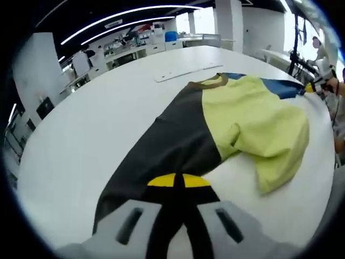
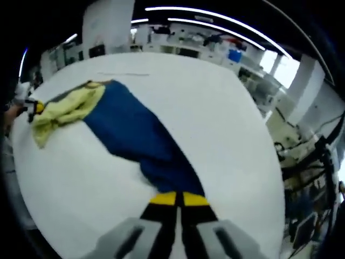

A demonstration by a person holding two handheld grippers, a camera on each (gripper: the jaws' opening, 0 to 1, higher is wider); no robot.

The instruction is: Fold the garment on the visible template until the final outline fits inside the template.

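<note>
A garment lies spread on the white table [image 1: 81, 140]; it has a dark grey panel [image 1: 167, 140], a yellow-green panel [image 1: 259, 124] and a blue panel [image 2: 135, 135]. My left gripper [image 1: 178, 181] is shut on the hem of the dark grey panel, with cloth running down between its yellow-tipped jaws. My right gripper [image 2: 178, 198] is shut on the end of the blue panel. The brown collar [image 1: 207, 82] lies at the garment's far end. Faint template lines [image 1: 186, 73] cross the table beyond the collar. Each gripper appears small at the other view's edge: the right gripper [image 1: 311, 86] and the left gripper [image 2: 35, 107].
The yellow-green part is bunched and folded over itself [image 2: 59, 116]. A person's hand [image 1: 334, 89] is at the table's right edge. Benches and shelves with equipment [image 1: 135, 46] stand behind the table. A stand with cables [image 2: 318, 162] is off the table's edge.
</note>
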